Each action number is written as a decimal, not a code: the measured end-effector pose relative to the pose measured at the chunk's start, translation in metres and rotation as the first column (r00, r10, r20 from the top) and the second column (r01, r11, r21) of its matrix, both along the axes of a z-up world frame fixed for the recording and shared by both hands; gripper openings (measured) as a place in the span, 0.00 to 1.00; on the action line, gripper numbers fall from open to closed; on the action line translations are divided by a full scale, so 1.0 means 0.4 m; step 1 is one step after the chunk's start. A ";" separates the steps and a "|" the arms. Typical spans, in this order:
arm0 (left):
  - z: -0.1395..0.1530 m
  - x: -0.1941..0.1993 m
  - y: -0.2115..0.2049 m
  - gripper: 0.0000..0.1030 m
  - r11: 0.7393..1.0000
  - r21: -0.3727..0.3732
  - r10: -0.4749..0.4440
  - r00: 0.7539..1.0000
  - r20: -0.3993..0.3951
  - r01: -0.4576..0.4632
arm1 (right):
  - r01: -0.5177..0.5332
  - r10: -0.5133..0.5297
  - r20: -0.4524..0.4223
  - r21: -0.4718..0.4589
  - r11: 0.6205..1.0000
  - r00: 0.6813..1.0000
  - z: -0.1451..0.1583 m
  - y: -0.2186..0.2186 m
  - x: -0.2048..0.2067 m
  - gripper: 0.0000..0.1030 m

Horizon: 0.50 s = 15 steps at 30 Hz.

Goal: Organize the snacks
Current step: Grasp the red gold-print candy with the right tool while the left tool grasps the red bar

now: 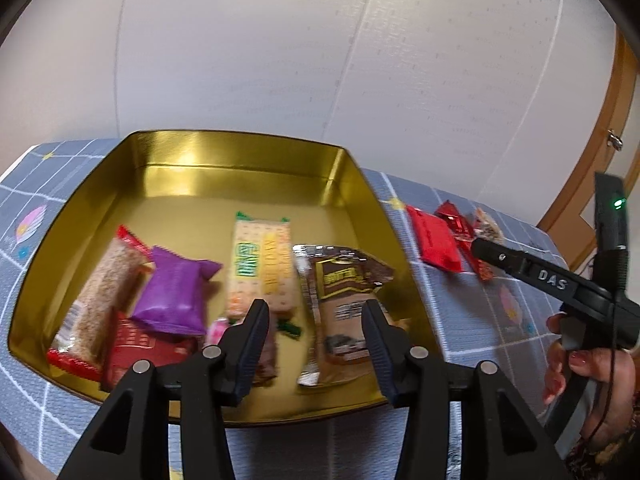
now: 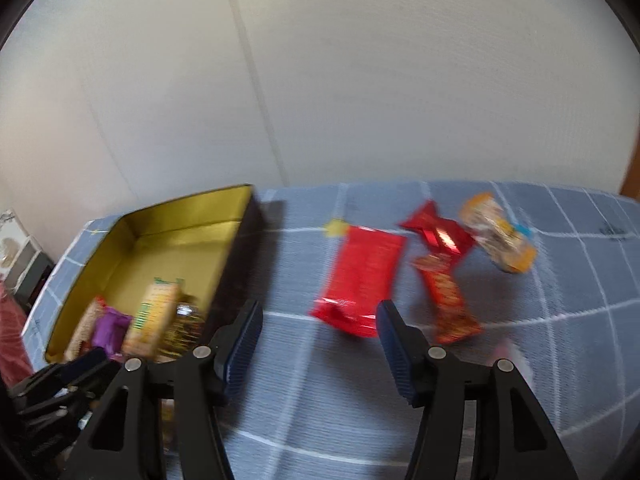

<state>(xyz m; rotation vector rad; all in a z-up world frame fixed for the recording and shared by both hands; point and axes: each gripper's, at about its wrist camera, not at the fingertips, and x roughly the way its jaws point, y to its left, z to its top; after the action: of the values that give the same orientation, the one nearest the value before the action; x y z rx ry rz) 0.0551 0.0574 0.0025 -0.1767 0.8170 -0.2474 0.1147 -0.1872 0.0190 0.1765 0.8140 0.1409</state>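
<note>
With both tools gaping and gripping nothing, the right tool (image 2: 320,332) is heading for the flat red packet (image 2: 360,276) lying just ahead of it on the counter (image 2: 560,300), right of the gold tin (image 2: 120,224), and should straddle its near edge squarely.

Bare cloth (image 2: 296,380) lies before the red packet (image 2: 360,280) (the tin's (image 2: 236,276) dark wall bounds its left).

Tin (image 1: 352,184) on table (image 2: 580,280), packets (image 1: 256,260) inside, others (image 2: 360,276) right of it
</note>
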 end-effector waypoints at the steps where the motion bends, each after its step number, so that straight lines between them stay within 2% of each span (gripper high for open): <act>1: 0.003 -0.001 -0.012 0.47 1.000 -0.002 -0.012 1.000 0.005 0.012 | 0.020 -0.020 -0.011 0.005 1.000 1.000 -0.008 -0.024 0.001 0.58; 6: 0.010 0.000 -0.061 0.48 0.998 -0.001 -0.055 0.998 0.016 0.055 | 0.128 -0.123 -0.074 0.061 0.990 0.990 -0.049 -0.139 0.009 0.58; 9: 0.014 -0.001 -0.089 0.48 0.997 0.003 -0.080 0.996 0.024 0.080 | 0.181 -0.174 -0.101 0.062 0.982 0.980 -0.065 -0.194 0.019 0.58; 13: 0.015 -0.008 -0.118 0.48 0.994 0.015 -0.112 0.993 0.038 0.112 | 0.168 -0.169 -0.082 -0.024 0.986 0.982 -0.073 -0.221 0.058 0.58; 15: 0.014 -0.010 -0.128 0.48 0.992 0.022 -0.123 0.991 0.044 0.122 | 0.151 -0.151 -0.072 -0.012 0.988 0.986 -0.082 -0.231 0.081 0.58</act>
<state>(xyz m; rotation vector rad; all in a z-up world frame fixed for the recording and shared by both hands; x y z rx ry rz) 0.0512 0.0062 0.0082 -0.1030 0.7859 -0.3579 0.1470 -0.2796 -0.0137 0.2374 0.8703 -0.0112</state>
